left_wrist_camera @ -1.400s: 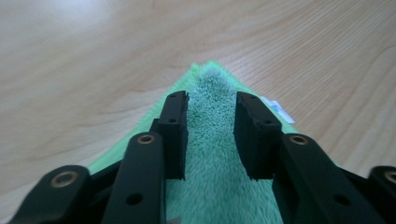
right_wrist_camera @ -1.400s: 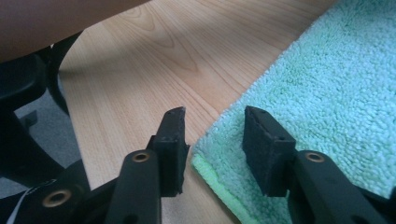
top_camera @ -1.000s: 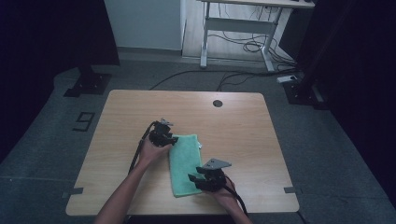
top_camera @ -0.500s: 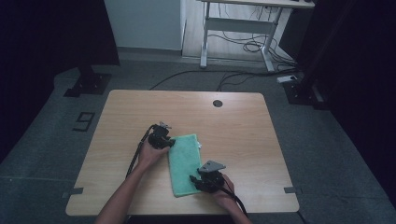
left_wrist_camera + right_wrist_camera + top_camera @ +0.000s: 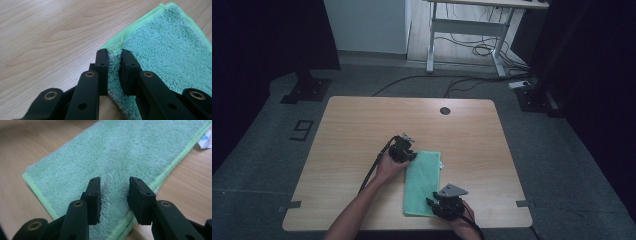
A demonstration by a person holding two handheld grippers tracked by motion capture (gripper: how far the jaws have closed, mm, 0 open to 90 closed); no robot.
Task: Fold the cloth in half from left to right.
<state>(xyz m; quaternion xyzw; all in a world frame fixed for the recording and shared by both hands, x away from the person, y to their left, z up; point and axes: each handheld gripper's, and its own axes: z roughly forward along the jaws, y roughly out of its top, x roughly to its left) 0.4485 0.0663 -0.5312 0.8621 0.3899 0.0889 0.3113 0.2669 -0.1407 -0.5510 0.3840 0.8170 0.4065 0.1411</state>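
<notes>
Two hand-held grippers working a folded green cloth on the worktop

The green cloth (image 5: 422, 183) lies flat on the wooden worktop (image 5: 352, 125), folded into a long strip. The left hand-held gripper (image 5: 115, 56) sits at the cloth's far left corner; its jaws have just been closing and now pinch a ridge of pile at that corner, the stitched hem just ahead of the tips. The right hand-held gripper (image 5: 114, 182) is at the cloth's near end, by the long hemmed edge; its jaws have also just been closing, with a raised fold of pile between them, though whether the pads (image 5: 95, 195) press on it I cannot tell. A white label (image 5: 205, 139) pokes out of the cloth's edge well ahead of the right gripper.
</notes>
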